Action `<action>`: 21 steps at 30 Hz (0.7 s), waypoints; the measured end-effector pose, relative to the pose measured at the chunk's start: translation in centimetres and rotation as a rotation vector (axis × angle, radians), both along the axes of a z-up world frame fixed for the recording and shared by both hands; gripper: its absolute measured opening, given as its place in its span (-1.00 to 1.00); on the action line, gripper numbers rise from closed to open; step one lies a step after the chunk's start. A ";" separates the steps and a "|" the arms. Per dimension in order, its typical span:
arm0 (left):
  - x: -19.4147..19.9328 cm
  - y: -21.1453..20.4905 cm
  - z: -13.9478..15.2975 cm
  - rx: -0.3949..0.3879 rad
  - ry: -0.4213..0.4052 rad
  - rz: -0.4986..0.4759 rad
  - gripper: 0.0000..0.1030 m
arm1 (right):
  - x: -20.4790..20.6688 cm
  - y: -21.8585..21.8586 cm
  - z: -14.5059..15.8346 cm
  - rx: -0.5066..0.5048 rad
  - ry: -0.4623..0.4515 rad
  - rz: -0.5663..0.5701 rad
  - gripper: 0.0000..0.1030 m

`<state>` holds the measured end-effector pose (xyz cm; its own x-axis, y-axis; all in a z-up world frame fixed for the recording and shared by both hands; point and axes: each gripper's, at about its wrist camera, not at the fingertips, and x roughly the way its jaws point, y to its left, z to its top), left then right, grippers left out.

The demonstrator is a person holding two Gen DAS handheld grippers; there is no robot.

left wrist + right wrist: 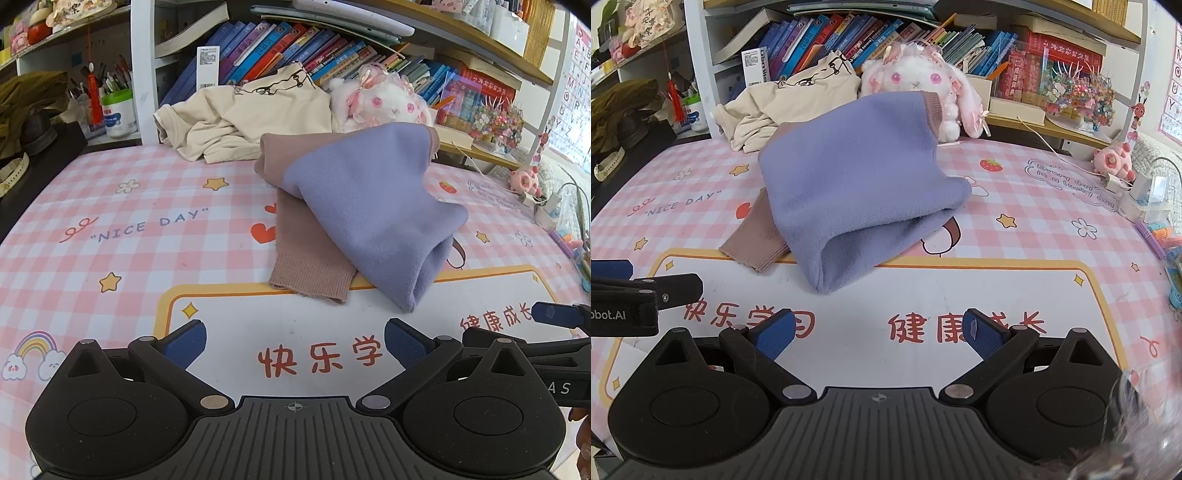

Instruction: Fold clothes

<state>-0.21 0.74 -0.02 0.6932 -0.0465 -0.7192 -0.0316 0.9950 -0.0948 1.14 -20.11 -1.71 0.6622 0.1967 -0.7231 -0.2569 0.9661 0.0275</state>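
Observation:
A lilac and mauve sweater (362, 206) lies folded on the pink checked table mat (129, 229), its mauve ribbed sleeve (310, 266) sticking out toward me. It also shows in the right wrist view (857, 177). A cream garment (236, 118) lies crumpled behind it, also seen in the right wrist view (775, 107). My left gripper (295, 343) is open and empty, a short way in front of the sweater. My right gripper (882, 332) is open and empty, just in front of the sweater's near corner. Its finger shows at the left wrist view's right edge (554, 314).
A white plush rabbit (923, 81) sits behind the sweater. Bookshelves (295, 44) stand along the back. A pen cup (116, 110) stands at the back left. A pink toy (1115, 162), chargers and cables (1141, 199) lie at the right edge.

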 end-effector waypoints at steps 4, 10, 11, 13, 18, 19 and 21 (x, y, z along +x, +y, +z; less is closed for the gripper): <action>0.0 0.0 0.1 0.001 0.001 0.001 1.00 | 0.0 0.0 0.0 0.000 -0.001 0.001 0.90; 0.1 0.0 0.2 0.005 0.001 0.003 1.00 | 0.0 0.0 0.0 -0.001 0.000 0.002 0.90; 0.1 0.0 0.2 0.005 0.002 0.002 1.00 | 0.0 0.0 0.0 -0.001 0.001 0.002 0.90; 0.1 0.0 0.2 0.005 0.002 0.002 1.00 | 0.0 0.1 0.0 -0.001 0.002 0.003 0.90; 0.2 0.0 0.3 0.008 0.004 0.005 1.00 | 0.1 0.1 0.0 -0.002 0.003 0.006 0.90; 0.2 0.0 0.3 0.009 0.004 0.006 1.00 | 0.1 0.1 0.0 -0.002 0.003 0.007 0.90; 0.2 -0.1 0.3 0.009 0.003 0.006 1.00 | 0.1 0.2 0.0 -0.002 0.003 0.008 0.90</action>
